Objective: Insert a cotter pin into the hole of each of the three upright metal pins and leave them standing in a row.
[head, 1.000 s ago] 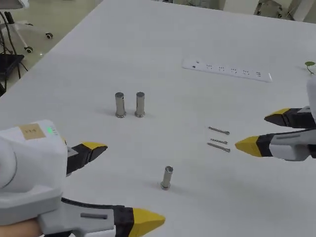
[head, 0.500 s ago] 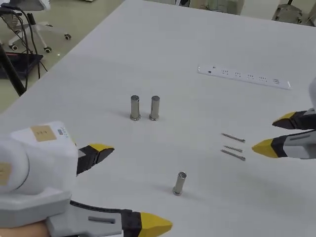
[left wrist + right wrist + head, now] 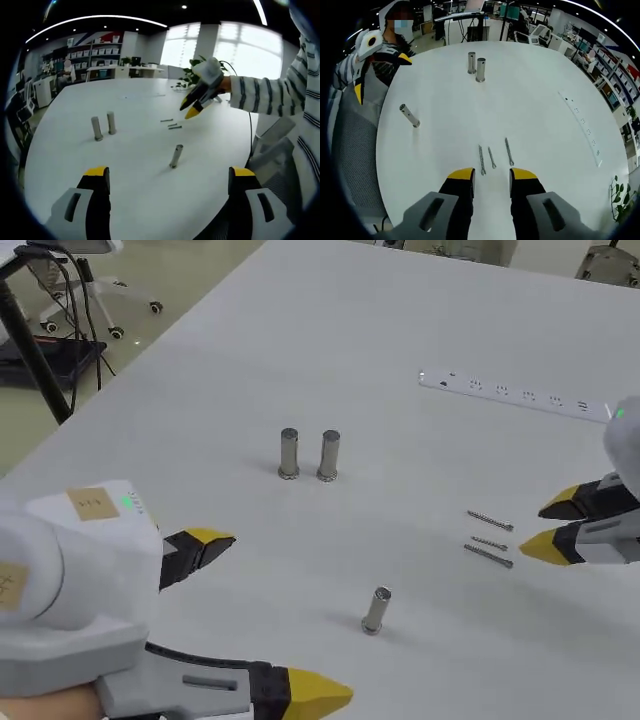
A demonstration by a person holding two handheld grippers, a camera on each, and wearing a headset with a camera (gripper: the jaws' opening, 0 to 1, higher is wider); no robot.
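Two upright metal pins (image 3: 289,453) (image 3: 328,456) stand side by side mid-table. A third metal pin (image 3: 376,610) stands alone, nearer to me and leaning slightly. Three cotter pins (image 3: 489,540) lie flat in a small group to the right. My right gripper (image 3: 548,527) hovers just right of them, open with a narrow gap and nothing between its jaws. The right gripper view has the cotter pins (image 3: 491,157) just ahead of that gripper (image 3: 492,175). My left gripper (image 3: 265,620) stands wide open at the lower left. The lone pin (image 3: 176,156) is ahead of it (image 3: 170,175).
A white power strip (image 3: 515,395) lies at the far right of the white table (image 3: 300,330). The table's left edge drops to the floor, where office chairs (image 3: 60,300) stand. A potted plant (image 3: 620,195) sits near the table's far corner.
The head camera has shifted, moving everything right in the picture. My right gripper's jaws have narrowed and sit a little closer to the cotter pins. The left gripper keeps its place.
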